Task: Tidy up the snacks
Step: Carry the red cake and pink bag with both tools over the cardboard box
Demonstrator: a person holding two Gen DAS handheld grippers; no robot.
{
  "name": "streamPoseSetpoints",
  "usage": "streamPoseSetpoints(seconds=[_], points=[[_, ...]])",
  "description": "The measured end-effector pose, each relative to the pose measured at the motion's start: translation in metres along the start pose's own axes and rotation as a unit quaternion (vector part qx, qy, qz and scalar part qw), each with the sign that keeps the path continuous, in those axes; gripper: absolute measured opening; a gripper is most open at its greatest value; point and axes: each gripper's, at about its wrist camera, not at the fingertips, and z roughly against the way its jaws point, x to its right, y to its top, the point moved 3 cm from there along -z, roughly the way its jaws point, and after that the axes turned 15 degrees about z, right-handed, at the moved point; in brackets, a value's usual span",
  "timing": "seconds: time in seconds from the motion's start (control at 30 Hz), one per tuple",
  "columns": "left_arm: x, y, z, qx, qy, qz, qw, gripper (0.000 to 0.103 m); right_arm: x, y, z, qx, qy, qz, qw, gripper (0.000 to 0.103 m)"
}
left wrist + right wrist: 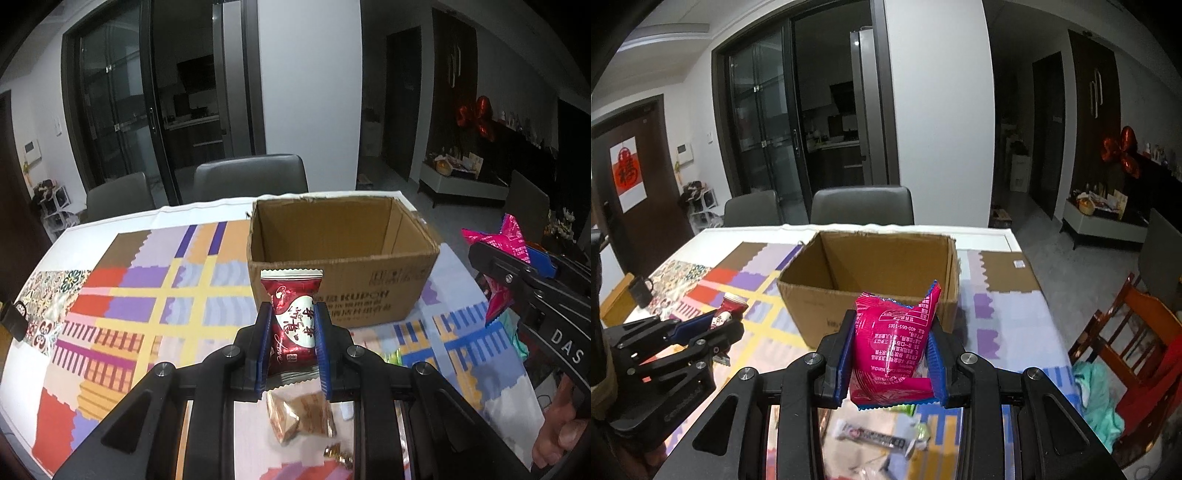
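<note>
The left tool [291,345] is clenched on a dark red and white foil snack packet [293,317], its blue ribbed pads pressing the packet's two sides at mid-height; the packet hangs just in front of the open brown corrugated cardboard box [343,291]. The right tool [892,363] is likewise grasping a glossy magenta plastic snack pouch [892,343], held on the near side of the box, below its rim.

Both packets look light, puffed and crinkly, so they probably give under pressure and slide on their slick film. The flat middle, where the pads sit now, seems the surest hold; the crimped end seals are thin and floppy.

Nearer than the box, on the counter under its patchwork-printed cloth [147,295], lie a tan translucent wrapped biscuit [301,417] and a blurred grey wrapped bar [875,437]. The box is stiff-walled, its rim ragged; its floor is mostly hidden.
</note>
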Motion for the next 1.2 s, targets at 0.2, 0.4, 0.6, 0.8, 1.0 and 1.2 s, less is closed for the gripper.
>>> streamPoseSetpoints(seconds=[0.2, 0.4, 0.6, 0.8, 1.0, 1.2], points=[[0.005, 0.022, -0.006, 0.015, 0.001, 0.001, 0.9999, 0.023, 0.004, 0.019, -0.002, 0.017, -0.008, 0.008, 1.0, 0.036], [0.008, 0.045, -0.013, 0.03, 0.003, 0.001, 0.9996, 0.023, 0.004, 0.037, -0.009, 0.029, -0.012, 0.015, 0.999, 0.036], [0.011, 0.065, -0.027, 0.029, -0.003, 0.001, 0.9996, 0.023, 0.01, 0.053, -0.022, 0.032, -0.024, 0.017, 0.999, 0.036], [0.014, 0.082, -0.043, 0.031, -0.005, -0.001, 0.9995, 0.023, 0.013, 0.066, -0.037, 0.029, -0.026, 0.02, 0.999, 0.036], [0.019, 0.091, -0.058, 0.032, -0.008, -0.009, 0.9994, 0.023, 0.016, 0.074, -0.05, 0.029, -0.03, 0.022, 0.999, 0.036], [0.025, 0.095, -0.073, 0.024, -0.012, -0.01, 0.9996, 0.023, 0.022, 0.081, -0.069, 0.018, -0.041, 0.026, 0.999, 0.036]])
